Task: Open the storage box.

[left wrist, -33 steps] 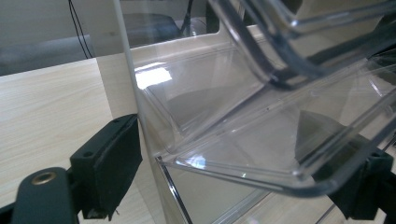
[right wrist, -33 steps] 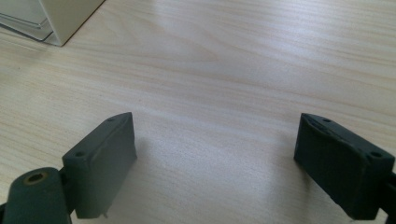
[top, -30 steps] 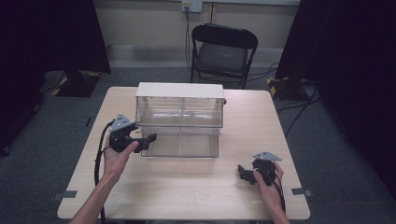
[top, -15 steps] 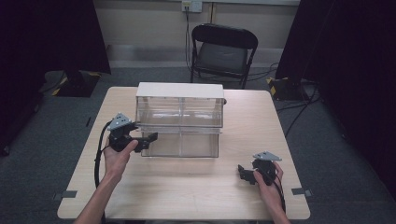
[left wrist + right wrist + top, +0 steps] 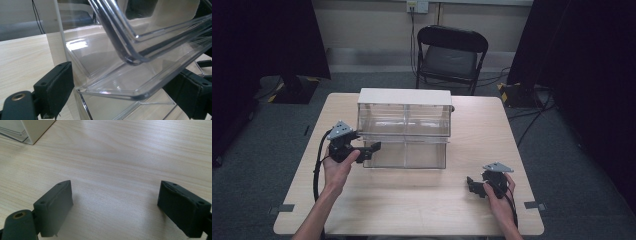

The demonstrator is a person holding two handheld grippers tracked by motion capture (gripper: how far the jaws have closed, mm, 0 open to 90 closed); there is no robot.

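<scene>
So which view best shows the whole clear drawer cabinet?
The high view: the clear drawer cabinet sits whole on the table, lower drawer pulled out. The left gripper view gives only a close-up of drawer edges; the right gripper view catches just a corner.

Each black hand-held left gripper (image 5: 368, 150) and black hand-held right gripper (image 5: 474, 186) carries a grey three-cornered plate on top and ends in two thick, blocky black jaws with small round screw holes in their faces. A brass-coloured ringed hole sits in the rounded black mount at the lower left of both gripper views. A black cable (image 5: 317, 167) trails from the left gripper, and the forearms are bare of sleeves.
</scene>
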